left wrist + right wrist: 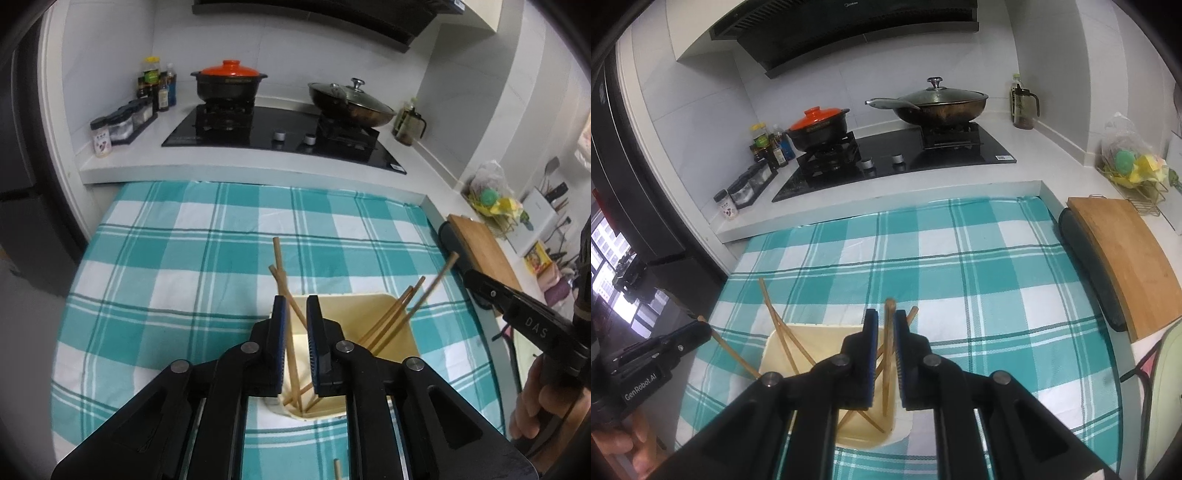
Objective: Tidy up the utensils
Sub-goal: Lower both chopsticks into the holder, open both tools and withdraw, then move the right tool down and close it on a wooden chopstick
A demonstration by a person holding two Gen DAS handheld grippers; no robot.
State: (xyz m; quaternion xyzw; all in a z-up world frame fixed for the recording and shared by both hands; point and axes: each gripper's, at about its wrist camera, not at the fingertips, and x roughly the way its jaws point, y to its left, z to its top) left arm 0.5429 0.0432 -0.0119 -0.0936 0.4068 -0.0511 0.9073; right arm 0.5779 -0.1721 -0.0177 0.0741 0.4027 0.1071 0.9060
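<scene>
A cream square holder [397, 332] [775, 350] stands on the teal checked cloth with several wooden chopsticks [391, 317] [783, 332] leaning in it. My left gripper [295, 306] hovers over the holder, jaws a little apart around two chopsticks [282, 280] that stand between the pads; no clear grip shows. My right gripper [884, 319] is over the holder too, jaws narrowly apart with one chopstick [888, 347] upright between them. The right gripper also shows at the right edge of the left wrist view [480, 284], and the left gripper at the left of the right wrist view [698, 332].
A raised counter behind the cloth carries a stove [280, 129] with an orange-lidded pot [229, 83] and a lidded wok [351, 99]. Condiment bottles [155, 85] stand at left. A wooden cutting board [1123, 258] lies right of the cloth. One chopstick end [337, 469] shows below.
</scene>
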